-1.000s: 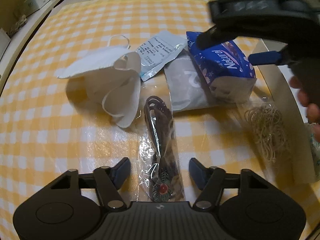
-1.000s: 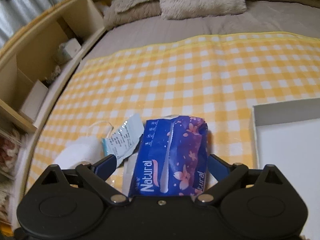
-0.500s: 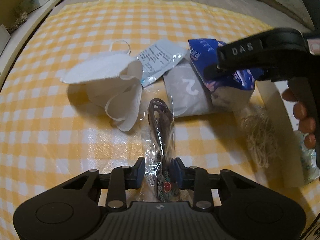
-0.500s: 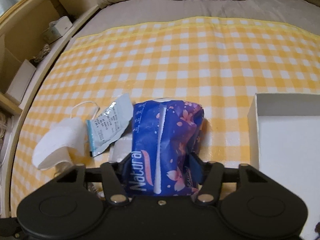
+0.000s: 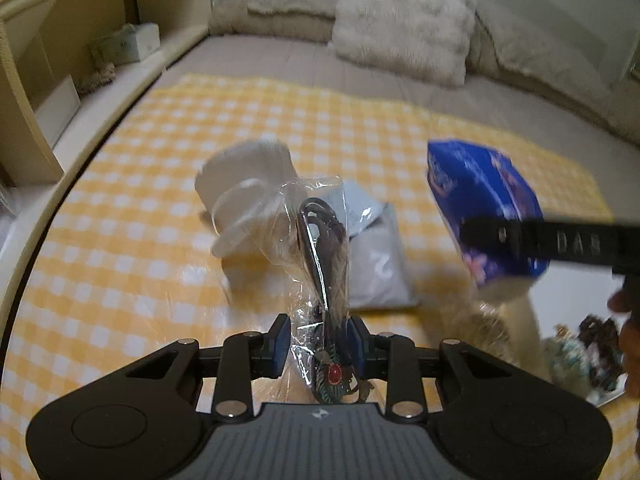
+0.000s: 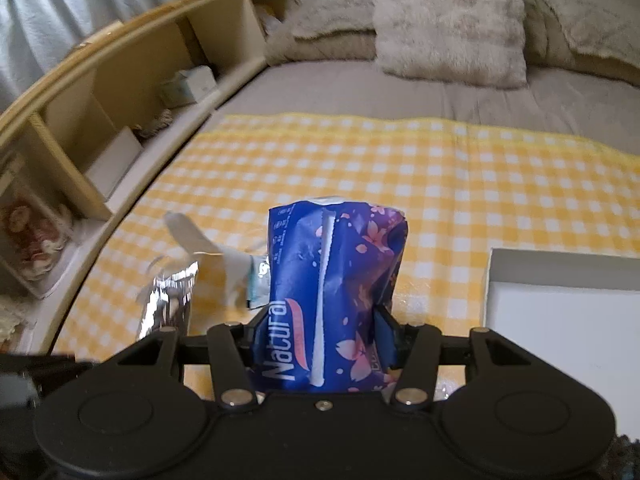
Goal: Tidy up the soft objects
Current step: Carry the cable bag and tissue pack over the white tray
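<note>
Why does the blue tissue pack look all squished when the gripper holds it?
The tissue pack probably squashes easily: its wrapper creases where the right gripper pinches it. It is likely light, since it stays up from one end. The shiny wrapper might be a bit slippery.

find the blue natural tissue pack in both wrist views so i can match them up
Left wrist: blue tissue pack at right of centre, lifted off the cloth, clamped by the right gripper.
Right wrist: the same pack fills the lower centre, pinched in that gripper.
Shared landmark: the white face mask, lying on the cloth to the pack's left in both views.
</note>
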